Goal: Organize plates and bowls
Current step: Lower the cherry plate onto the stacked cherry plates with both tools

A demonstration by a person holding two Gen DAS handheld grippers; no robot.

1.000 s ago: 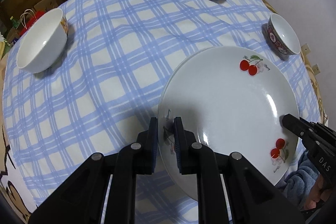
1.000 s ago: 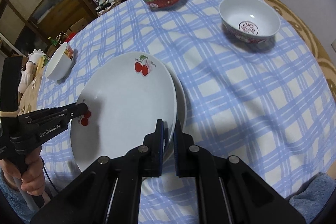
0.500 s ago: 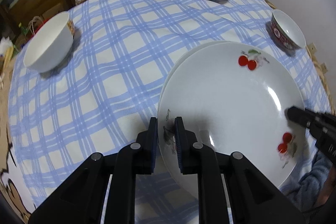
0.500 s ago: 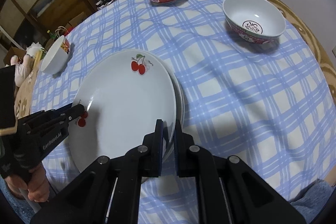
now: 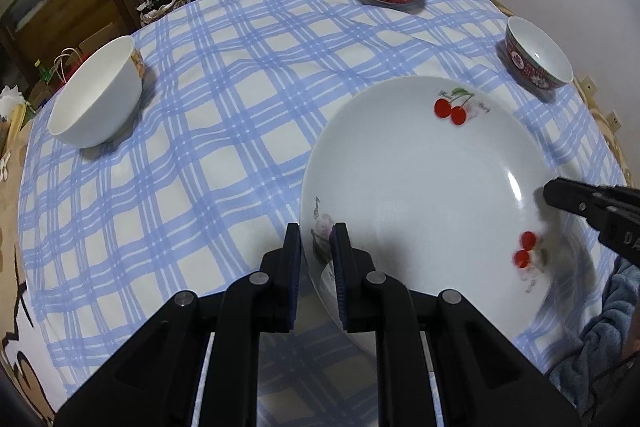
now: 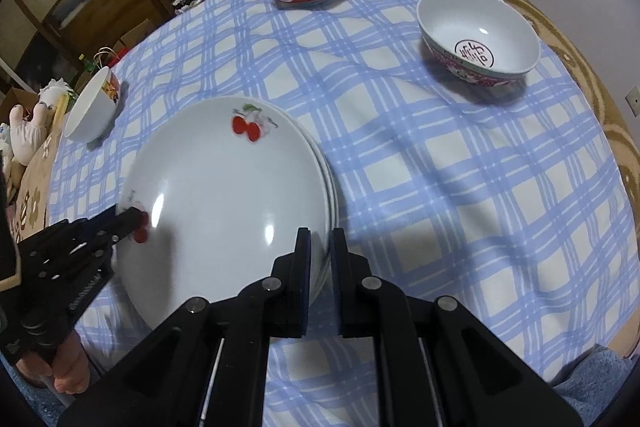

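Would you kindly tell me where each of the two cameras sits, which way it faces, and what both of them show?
Left wrist: sits on the left gripper, looking steeply down over the cherry plate it clamps at one edge; the right gripper and a blue sleeve show.
Right wrist: sits on the right gripper, clamping the plate's opposite edge above a second plate; the left gripper and a hand show.
Shared: plate, checked tablecloth, three bowls.

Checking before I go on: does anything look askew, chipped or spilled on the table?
Nothing is chipped or spilled. The cherry plate sits slightly off-centre on the plate below, whose rim shows at one side. Both grippers clamp the top plate's rim.
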